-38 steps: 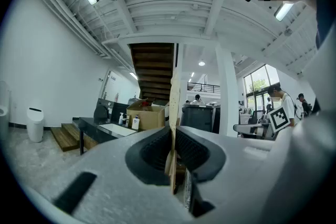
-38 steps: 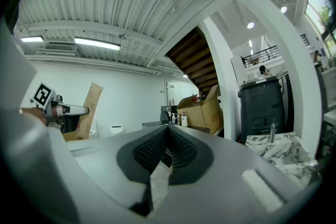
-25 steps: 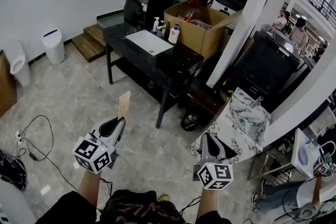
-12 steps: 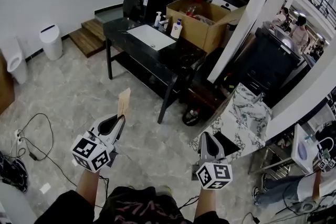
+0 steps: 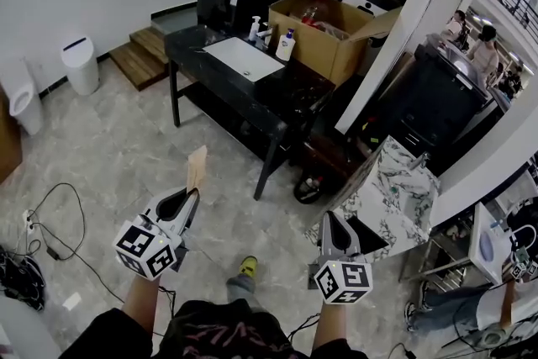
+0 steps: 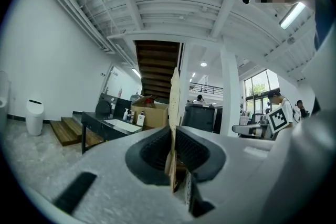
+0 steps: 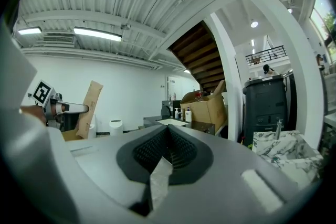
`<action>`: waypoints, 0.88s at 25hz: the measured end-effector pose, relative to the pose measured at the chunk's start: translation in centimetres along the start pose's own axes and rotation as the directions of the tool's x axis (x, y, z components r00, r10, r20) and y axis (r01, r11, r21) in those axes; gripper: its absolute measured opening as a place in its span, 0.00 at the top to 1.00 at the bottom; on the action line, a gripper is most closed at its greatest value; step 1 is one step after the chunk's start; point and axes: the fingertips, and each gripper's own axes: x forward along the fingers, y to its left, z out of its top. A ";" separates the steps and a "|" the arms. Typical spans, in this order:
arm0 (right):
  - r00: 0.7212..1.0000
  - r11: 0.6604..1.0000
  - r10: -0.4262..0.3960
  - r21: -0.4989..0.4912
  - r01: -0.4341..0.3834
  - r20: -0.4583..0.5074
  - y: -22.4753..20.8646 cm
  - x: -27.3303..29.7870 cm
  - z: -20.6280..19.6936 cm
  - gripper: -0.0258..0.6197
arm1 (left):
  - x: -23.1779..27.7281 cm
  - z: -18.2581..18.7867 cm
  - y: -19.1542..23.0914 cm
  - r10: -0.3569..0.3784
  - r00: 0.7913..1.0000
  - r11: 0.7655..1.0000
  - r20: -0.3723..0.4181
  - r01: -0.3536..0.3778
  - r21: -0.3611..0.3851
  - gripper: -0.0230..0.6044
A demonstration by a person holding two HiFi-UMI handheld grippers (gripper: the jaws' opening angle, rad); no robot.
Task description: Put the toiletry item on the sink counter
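Note:
A flat brown paper packet stands upright between the jaws of my left gripper, which is shut on its lower end. The left gripper view shows the packet edge-on, pinched by the black pads. My right gripper is held level beside it, jaws shut with nothing between them. Ahead stands the black sink counter with its white basin, well beyond both grippers. From the right gripper view, the packet is at the left and the counter far ahead.
Pump bottles stand at the basin's far edge, with an open cardboard box behind them. A marble-topped table is on the right, a white bin on the left. Cables lie on the tiled floor. People stand far right.
The view has shifted slightly toward the counter, and a foot in a yellow shoe has come into sight at the bottom. Both grippers keep their pose and the packet stays gripped.

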 end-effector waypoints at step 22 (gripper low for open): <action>0.998 0.999 0.046 0.029 -0.045 -0.038 -8.8 21.0 -0.8 0.95 | 19.2 -0.8 9.8 0.049 0.996 0.999 -0.072 -0.051 -0.015 0.92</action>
